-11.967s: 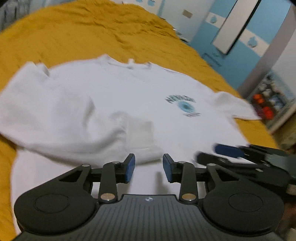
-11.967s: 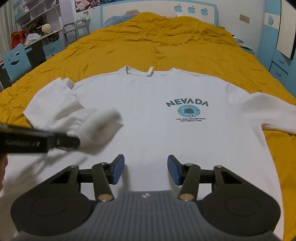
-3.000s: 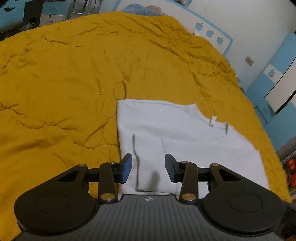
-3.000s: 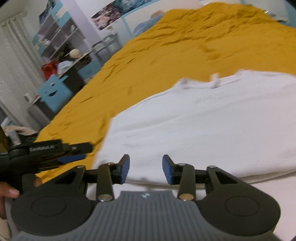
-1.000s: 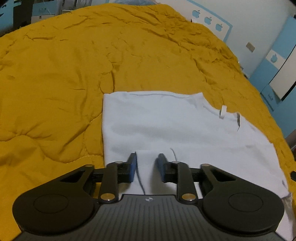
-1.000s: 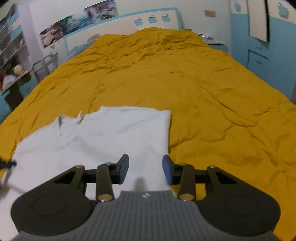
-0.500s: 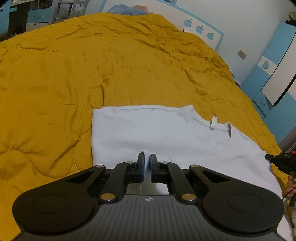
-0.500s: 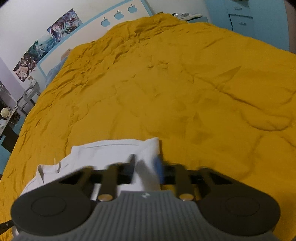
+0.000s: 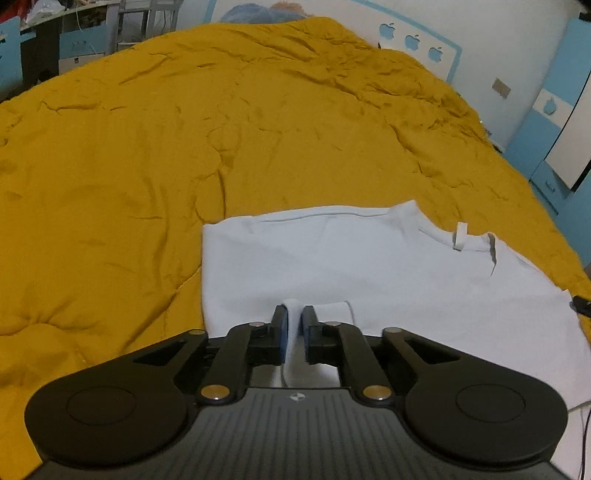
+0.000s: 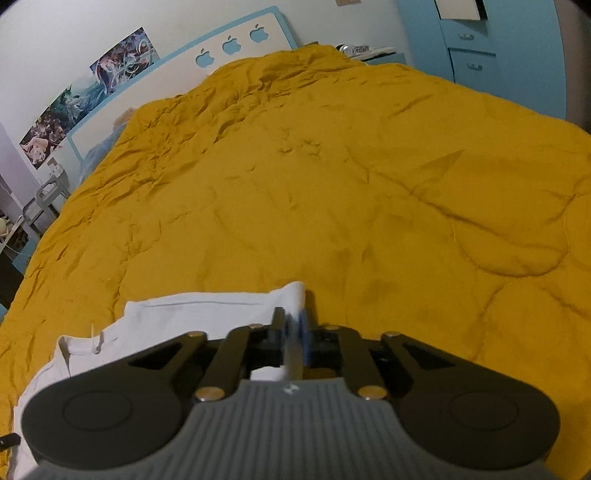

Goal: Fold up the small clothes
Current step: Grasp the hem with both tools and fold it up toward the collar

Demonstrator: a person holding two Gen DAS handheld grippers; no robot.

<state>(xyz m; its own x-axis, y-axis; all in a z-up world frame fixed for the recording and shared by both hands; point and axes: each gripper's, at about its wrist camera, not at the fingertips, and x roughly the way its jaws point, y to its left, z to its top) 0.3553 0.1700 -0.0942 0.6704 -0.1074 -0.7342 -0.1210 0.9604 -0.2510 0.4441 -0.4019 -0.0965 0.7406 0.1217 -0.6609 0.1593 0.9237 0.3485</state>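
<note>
A white shirt, folded narrow with its sleeves tucked in, lies flat on the yellow bedspread; its collar loop points to the right. My left gripper pinches a raised ridge of the shirt's near left part, and its jaws are opening slightly with the cloth still between the pads. In the right wrist view my right gripper grips the shirt at its right corner; those jaws are opening a little too, cloth between them.
The quilted yellow bedspread stretches wide on all sides of the shirt. A white and blue headboard stands at the far end, and blue cabinets line the right wall. A desk and chair stand far left.
Both grippers went from open to closed on the shirt. The right one swung across to the shirt's right corner and dipped. The left one stayed put and pinched up a ridge of cloth.
</note>
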